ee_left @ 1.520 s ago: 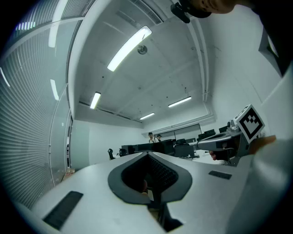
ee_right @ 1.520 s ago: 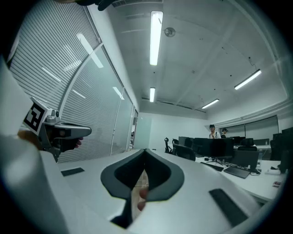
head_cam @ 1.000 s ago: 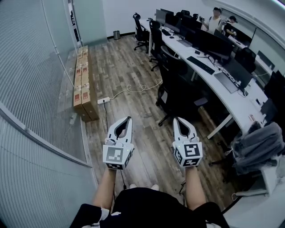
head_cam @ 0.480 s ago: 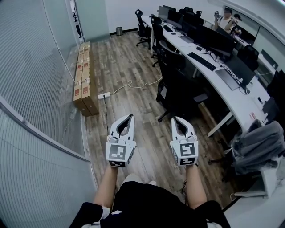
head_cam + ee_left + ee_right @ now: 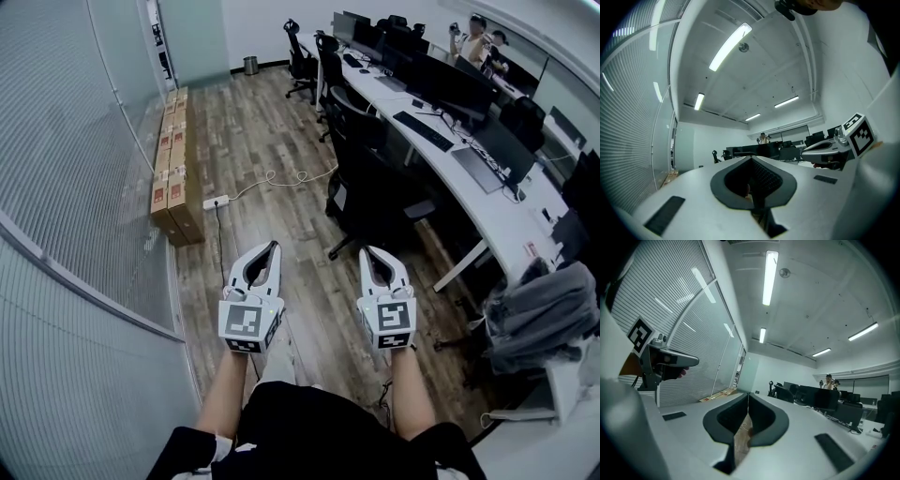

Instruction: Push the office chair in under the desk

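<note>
Two bare forearms [image 5: 225, 396] reach forward side by side from the bottom of the head view, each holding its tool level over the grey-brown plank floor [image 5: 281, 141]. The left hand-held gripper [image 5: 274, 247] has its white jaws pressed together with nothing between them, and so has the right hand-held gripper [image 5: 367, 251]; the two are near each other but apart. Each carries a cube with black-and-white square markers [image 5: 247, 325], which are patterns and not letters. Ahead and to the right, well apart from both, the black office chair [image 5: 370, 187] stands out on the floor just beside the long white counter [image 5: 492, 220], not tucked under it. To the left, brown cardboard boxes [image 5: 173, 192] line the glass wall; their red labels are too small to read.
</note>
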A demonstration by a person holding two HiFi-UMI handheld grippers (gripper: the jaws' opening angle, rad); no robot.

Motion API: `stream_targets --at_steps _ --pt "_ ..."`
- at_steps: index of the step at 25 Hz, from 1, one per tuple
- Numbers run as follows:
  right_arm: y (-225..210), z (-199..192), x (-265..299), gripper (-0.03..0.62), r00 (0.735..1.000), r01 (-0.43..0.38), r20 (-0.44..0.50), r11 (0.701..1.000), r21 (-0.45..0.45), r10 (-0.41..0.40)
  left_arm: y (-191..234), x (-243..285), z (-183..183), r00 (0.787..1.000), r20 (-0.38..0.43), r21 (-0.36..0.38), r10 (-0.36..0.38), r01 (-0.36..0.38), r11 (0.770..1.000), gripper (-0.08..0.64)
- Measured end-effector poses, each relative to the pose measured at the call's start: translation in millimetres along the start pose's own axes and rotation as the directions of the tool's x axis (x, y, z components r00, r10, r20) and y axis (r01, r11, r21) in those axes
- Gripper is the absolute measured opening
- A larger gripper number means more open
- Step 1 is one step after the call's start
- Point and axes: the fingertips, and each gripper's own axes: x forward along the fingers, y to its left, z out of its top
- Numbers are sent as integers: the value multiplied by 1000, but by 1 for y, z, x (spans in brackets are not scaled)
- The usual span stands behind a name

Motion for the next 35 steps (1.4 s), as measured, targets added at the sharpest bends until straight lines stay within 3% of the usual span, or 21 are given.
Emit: stream_targets --at_steps 13,27,35 --pt "-33 -19 93 23 1000 -3 -18 1000 -3 3 42 94 -25 1000 -13 6 -20 20 1000 12" --pt "-50 -13 259 23 998 38 -41 999 -5 -39 153 227 -36 998 -26 27 -60 61 998 12" --pt "-43 -5 325 23 996 67 -58 998 -9 -67 207 273 -43 995 -14 17 -101 101 995 12"
